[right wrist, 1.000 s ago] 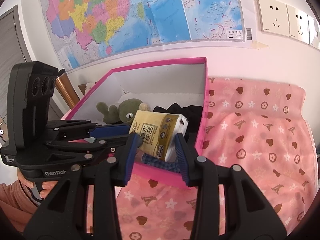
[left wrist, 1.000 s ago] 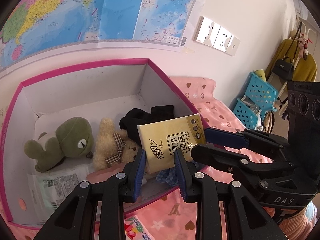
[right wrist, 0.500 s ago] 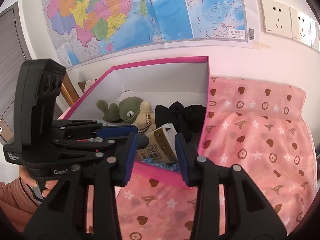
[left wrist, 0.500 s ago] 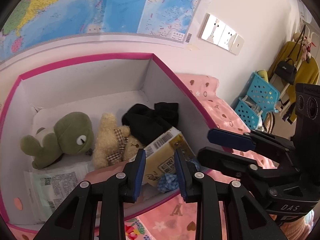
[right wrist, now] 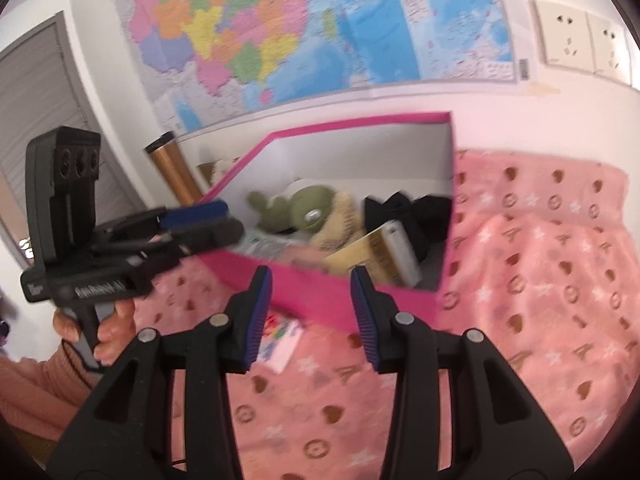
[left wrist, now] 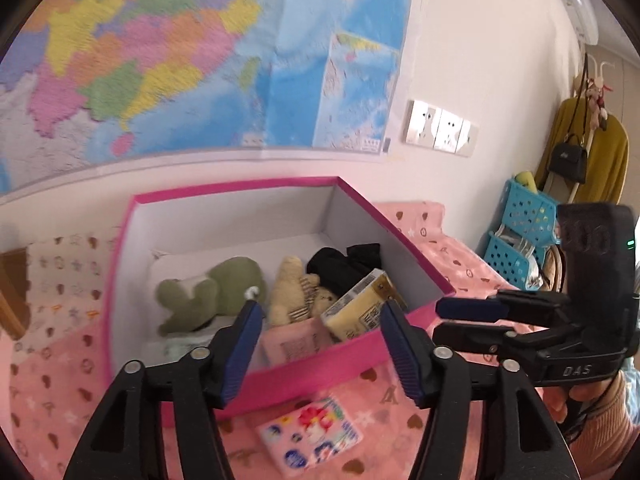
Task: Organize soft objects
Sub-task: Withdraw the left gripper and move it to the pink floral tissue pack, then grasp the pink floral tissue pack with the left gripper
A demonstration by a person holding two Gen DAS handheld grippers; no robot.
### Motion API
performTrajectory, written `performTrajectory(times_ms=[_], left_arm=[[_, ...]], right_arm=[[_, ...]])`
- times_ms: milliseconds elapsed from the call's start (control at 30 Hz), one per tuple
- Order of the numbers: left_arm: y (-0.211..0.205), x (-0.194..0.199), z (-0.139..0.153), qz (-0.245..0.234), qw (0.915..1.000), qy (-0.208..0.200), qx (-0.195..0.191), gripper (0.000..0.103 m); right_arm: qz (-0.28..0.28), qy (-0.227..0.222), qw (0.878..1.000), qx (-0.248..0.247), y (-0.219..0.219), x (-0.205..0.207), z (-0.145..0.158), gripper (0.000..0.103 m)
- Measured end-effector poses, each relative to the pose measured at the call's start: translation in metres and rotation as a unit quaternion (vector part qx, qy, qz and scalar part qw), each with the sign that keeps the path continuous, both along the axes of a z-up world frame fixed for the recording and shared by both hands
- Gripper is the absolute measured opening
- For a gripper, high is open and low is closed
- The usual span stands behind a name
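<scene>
The step in hand is judged to be the gap between two placements: one pack is already lodged in the pink box (left wrist: 400, 332), and the next soft thing has yet to be taken.

On the left, the left gripper (left wrist: 320, 344) is seen with its jaws roughly half apart, having just been opening, and nothing lies between them. Ahead of it, inside the box, a green plush (left wrist: 216, 292) is lying, with a beige teddy bear (left wrist: 292, 292) just beside it and a black garment (left wrist: 340, 266) behind. The yellow tissue pack (left wrist: 360, 308) is propped aslant against the near wall, ahead of the right jaw.

Below the left gripper, on the pink blanket (left wrist: 48, 392) outside the box, a small colourful tissue pack (left wrist: 310, 436) is left.

On the right, the right gripper (right wrist: 312, 316) is held partly open and empty, short of the box's near wall, with the small pack showing beside its left jaw.

For the next move, a descent onto the small pack with jaws wide enough to straddle it is probably called for, then a lift over the rim.
</scene>
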State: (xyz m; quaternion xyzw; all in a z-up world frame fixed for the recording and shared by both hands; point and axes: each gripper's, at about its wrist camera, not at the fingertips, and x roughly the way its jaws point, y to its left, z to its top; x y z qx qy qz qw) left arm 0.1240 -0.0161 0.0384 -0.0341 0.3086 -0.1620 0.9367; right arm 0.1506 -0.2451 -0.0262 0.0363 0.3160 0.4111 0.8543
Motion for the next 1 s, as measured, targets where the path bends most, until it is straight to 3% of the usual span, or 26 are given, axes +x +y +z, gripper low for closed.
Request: performTrajectory(times_ms=[133,200,333,600,733,833,1000], left_arm=[[0.018,-0.024,-0.002,0.013,0.9999,-0.001,0.003,0.065],[0.021,-0.032,-0.009,0.014,0.9999,0.009,0.0,0.065],[0.023,-0.038,-0.035,0.017,0.9986,0.05,0.011,0.065],[0.03,-0.032,-0.088,0.027,0.9903,0.135,-0.02,0.063],[0.027,-0.03,-0.098,0.02,0.9878,0.152,-0.028,0.054],[0.024,-0.028,-0.101,0.019,0.9867,0.159,-0.028,0.041],[0.021,-0.027,-0.102,0.01,0.9858,0.165,-0.03,0.038]], right_arm=[[0.026,0.013,1.0,-0.006,0.011,-0.012,-0.013,0.054],[0.036,0.026,0.999,-0.009,0.018,-0.015,-0.023,0.054],[0.043,0.055,0.997,-0.016,0.03,-0.013,-0.043,0.054],[0.051,0.092,0.994,-0.028,0.052,-0.005,-0.069,0.054],[0.052,0.1,0.993,-0.029,0.059,-0.002,-0.075,0.054],[0.05,0.106,0.993,-0.027,0.061,0.0,-0.078,0.054],[0.049,0.113,0.992,-0.024,0.065,0.002,-0.079,0.05]])
